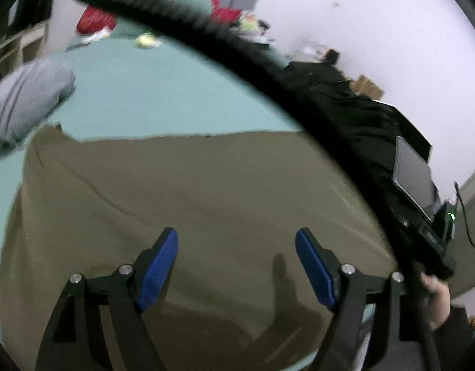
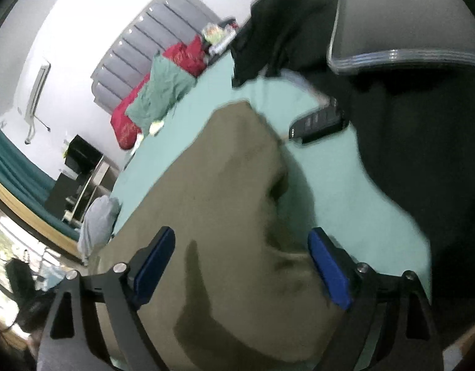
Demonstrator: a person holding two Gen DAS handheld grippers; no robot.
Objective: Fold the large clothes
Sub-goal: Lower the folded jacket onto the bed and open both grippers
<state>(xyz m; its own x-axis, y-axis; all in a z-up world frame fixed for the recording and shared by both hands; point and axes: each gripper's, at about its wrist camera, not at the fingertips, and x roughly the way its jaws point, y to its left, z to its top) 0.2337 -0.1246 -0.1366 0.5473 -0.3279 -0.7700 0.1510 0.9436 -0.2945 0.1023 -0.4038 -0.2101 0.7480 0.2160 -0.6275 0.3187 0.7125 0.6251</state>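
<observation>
The olive-brown garment lay spread on the bed's mint-green sheet, already doubled into a broad flat panel with a straight far edge. The left gripper hung above the cloth with its blue fingers set wide apart and nothing between them. The right gripper was likewise spread wide and empty, over the garment's near corner where the fabric bunched into a raised fold. Judging by this, one fold had been laid down and let go, and the step in hand was the reach for a fresh hold. The next move likely called for pinching an edge or corner at each side, then carrying it across evenly. A grey pillow sat beside the garment's far corner.
</observation>
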